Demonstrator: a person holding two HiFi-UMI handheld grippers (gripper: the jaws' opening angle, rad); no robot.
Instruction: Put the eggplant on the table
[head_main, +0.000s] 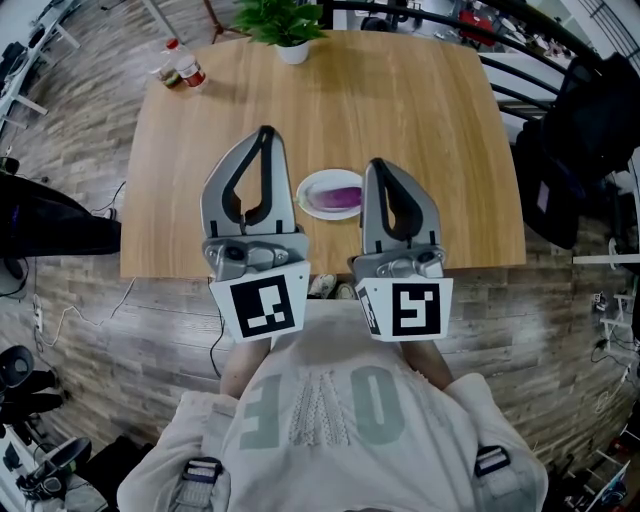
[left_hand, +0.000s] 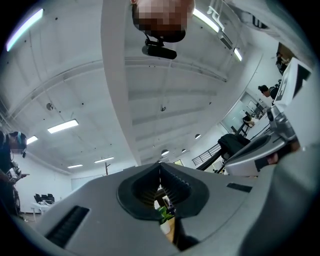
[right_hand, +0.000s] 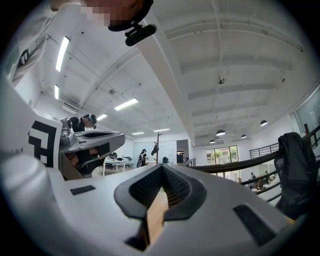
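— Well, where is the eggplant (head_main: 343, 197)?
— On the plate (head_main: 310, 195) on the desk (head_main: 420, 120), at 12 o'clock from the left gripper (head_main: 265, 132) and right gripper (head_main: 377, 163). Both sets of fingers are pressed together, empty. A poke with them like that might shove the plate away.

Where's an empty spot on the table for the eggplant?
The wooden table is mostly bare. There's a wide free patch right of the plate holding the eggplant, out to the table's right edge, another between the plate and the potted plant, and one left of the plate. The far left corner by the bottles is tighter.
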